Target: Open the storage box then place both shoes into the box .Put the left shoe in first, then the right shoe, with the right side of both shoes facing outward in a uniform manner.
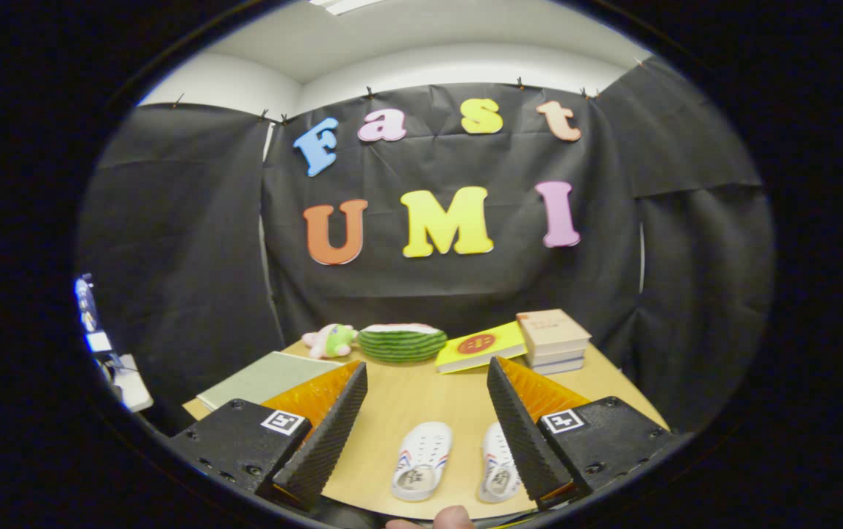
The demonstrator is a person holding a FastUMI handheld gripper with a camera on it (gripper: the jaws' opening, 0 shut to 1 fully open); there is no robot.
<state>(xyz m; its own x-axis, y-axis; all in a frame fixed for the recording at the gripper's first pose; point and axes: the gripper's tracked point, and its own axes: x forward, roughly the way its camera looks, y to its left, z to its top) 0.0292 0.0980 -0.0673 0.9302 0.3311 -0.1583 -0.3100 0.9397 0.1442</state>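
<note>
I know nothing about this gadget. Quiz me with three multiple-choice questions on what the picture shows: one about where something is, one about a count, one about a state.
1. Where does the watermelon slice lie?
A. beside the shoes
B. at the table's far edge, between the plush toy and the yellow book
C. on the book stack

2. How many white shoes are there?
A. one
B. two
C. three

3. How is the gripper?
A. open, holding nothing
B. shut on a shoe
C. shut on a book

Answers: 1 B, toy and book flank it. 2 B, left shoe and right shoe lie side by side. 3 A, bare table shows between its fingers.
</note>
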